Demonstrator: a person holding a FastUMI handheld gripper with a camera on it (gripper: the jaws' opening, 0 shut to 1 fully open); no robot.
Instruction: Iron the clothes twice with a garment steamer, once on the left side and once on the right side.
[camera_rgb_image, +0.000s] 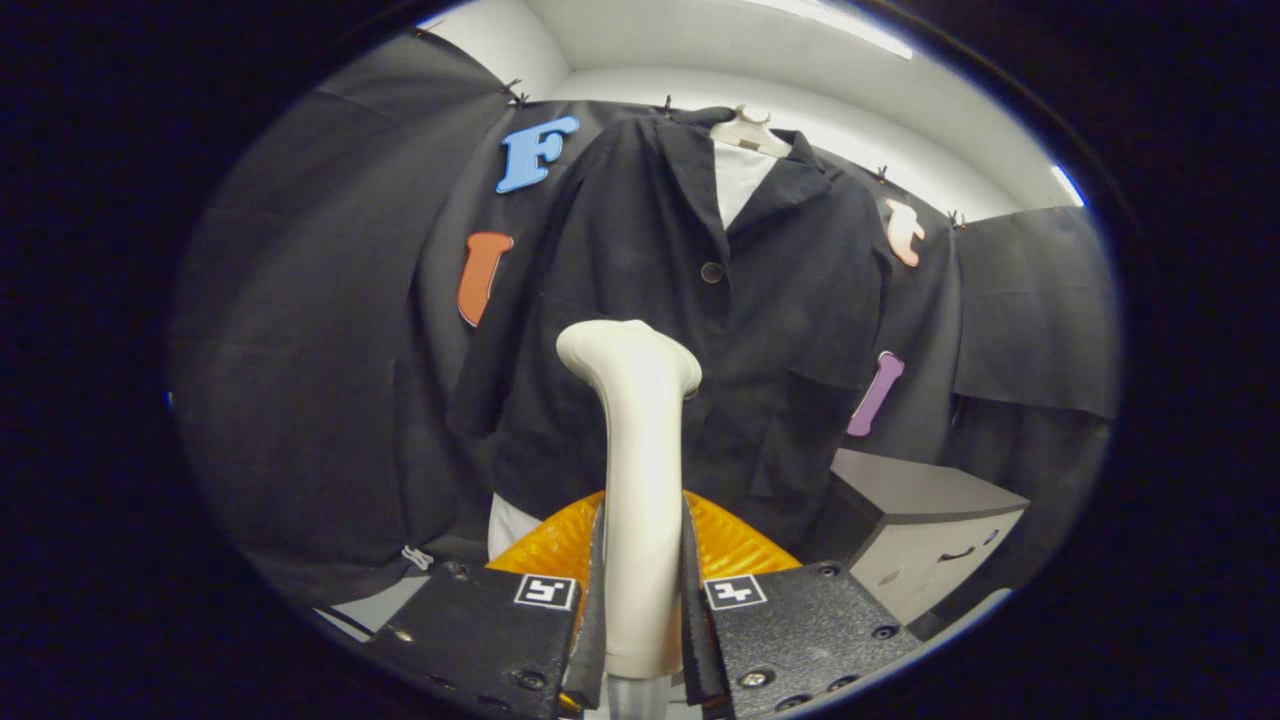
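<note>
Steamer gripped, jacket ahead.
Your gripper (642, 600) clamps the steamer (638, 450) handle between both fingers, head up toward the jacket (650, 300), which hangs on a hanger (748, 130) beyond the steamer so either side is reachable.

Cream garment steamer (640, 470) over ribbed orange base (735, 545); black jacket (700, 330) with white shirt (740, 180) inside.

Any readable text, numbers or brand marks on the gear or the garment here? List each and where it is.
No readable words or numbers.
Square markers on the gripper: black-and-white patterns, not text.
Grey box: small dark marks on its front, too small to read.
Steamer, clamped between both fingers, and black jacket: no print visible.
</note>
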